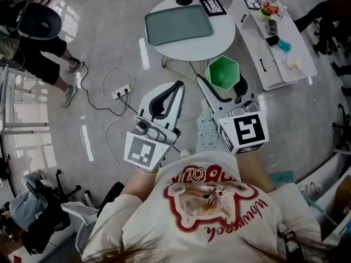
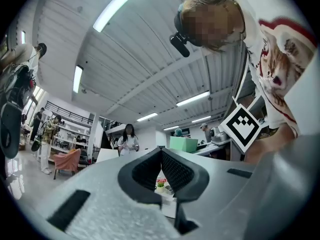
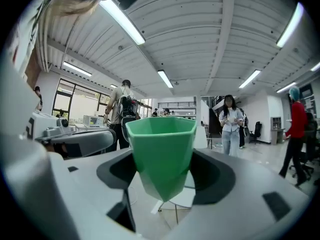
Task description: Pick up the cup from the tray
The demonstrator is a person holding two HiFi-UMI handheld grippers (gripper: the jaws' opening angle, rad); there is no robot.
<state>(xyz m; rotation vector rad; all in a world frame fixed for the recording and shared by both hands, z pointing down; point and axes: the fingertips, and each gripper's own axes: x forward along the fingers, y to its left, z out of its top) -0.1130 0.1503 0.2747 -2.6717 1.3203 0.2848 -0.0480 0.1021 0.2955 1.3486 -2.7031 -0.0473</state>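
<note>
Table: round, white, beyond both grippers.
Tray: grey-green, on table, ahead of left gripper.
Left gripper: jaws together, empty.
Right gripper: clamped on cup.
Cup: green, faceted, upright between right gripper's jaws, off tray.

Glossy grey floor, round white table — ceiling strip lights

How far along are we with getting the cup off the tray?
Done: the tray on the round table lies bare, and the green cup is clear of it. In hand: the right gripper is shut on the cup, out over the floor. The left gripper is shut, holding nothing. Left: apparently nothing of the pickup itself.
</note>
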